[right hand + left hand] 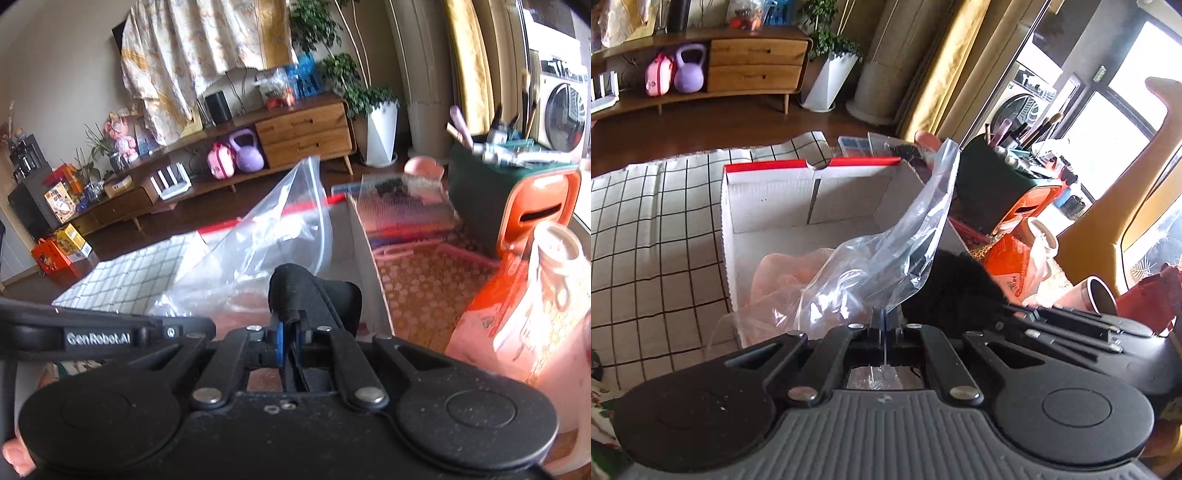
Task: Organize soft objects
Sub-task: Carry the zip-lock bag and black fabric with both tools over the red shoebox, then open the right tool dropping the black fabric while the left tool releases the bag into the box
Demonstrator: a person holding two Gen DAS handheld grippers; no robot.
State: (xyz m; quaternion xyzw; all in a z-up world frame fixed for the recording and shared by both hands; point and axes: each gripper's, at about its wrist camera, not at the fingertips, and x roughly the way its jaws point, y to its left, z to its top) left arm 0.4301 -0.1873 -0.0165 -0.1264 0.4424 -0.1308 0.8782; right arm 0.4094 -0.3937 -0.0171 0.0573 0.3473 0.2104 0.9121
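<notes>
Left gripper clamped on clear plastic zip bag; right gripper clamped on black soft fabric item. Fabric not yet bagged; white cardboard box holds pink fabric.

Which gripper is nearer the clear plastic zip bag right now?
Left. The left gripper is shut on the clear plastic zip bag. The right gripper is beside the bag, shut on a black fabric item.

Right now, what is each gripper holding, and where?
Left gripper pinches the clear plastic bag by its edge; right gripper pinches a fold of the black cloth.
</notes>
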